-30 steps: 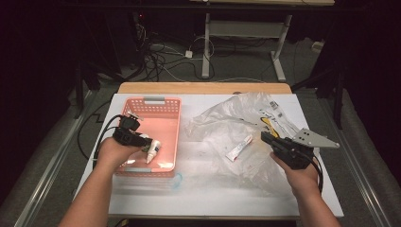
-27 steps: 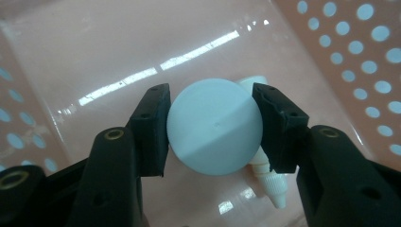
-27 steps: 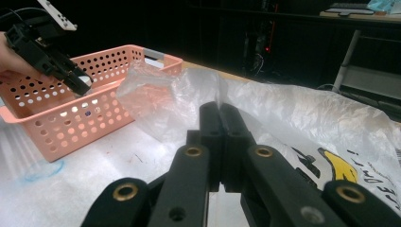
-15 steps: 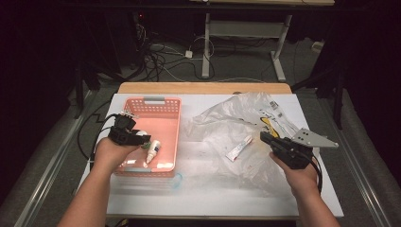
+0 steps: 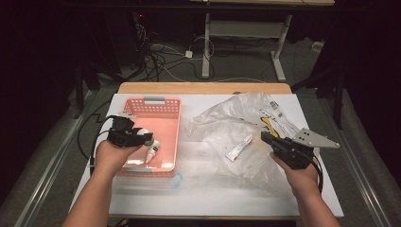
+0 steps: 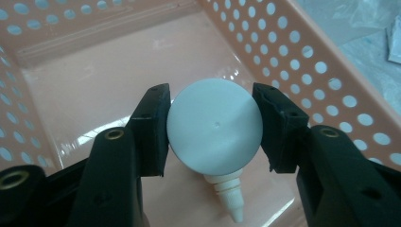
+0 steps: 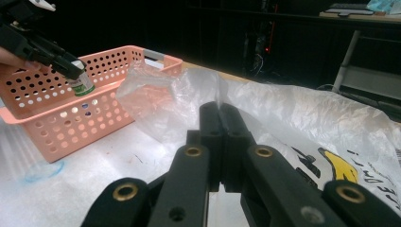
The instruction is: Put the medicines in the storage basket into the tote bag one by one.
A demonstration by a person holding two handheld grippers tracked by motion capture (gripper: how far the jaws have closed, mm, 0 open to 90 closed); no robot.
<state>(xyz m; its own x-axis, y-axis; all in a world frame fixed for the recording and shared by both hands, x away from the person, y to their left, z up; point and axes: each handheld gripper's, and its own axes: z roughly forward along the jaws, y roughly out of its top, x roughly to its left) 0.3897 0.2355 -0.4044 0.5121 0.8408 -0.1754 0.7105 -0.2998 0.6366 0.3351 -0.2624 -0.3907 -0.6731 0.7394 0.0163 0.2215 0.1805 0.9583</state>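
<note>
My left gripper (image 5: 144, 138) hangs over the pink basket (image 5: 156, 101), shut on a small white bottle (image 5: 152, 151). In the left gripper view the bottle's round base (image 6: 215, 130) sits between both pads of that gripper (image 6: 213, 120), its nozzle pointing down at the basket floor (image 6: 94, 90). The right gripper view has the same bottle (image 7: 81, 85), with a green label, above the basket (image 7: 56, 118). My right gripper (image 5: 265, 137) rests shut and empty over a crumpled clear plastic bag (image 5: 236, 118). A small white tube (image 5: 239, 147) lies on the bag, left of its closed tips (image 7: 220, 109).
The bag (image 7: 302, 123) carries a yellow and black print (image 5: 272, 120) and spreads over the table's right half. The white table (image 5: 208, 194) ends close in front of the basket. Cables and a desk frame (image 5: 208, 42) lie on the floor beyond the far edge.
My left hand has lifted a little and drawn slightly left with the bottle still in its jaws. The right hand has stayed put.
</note>
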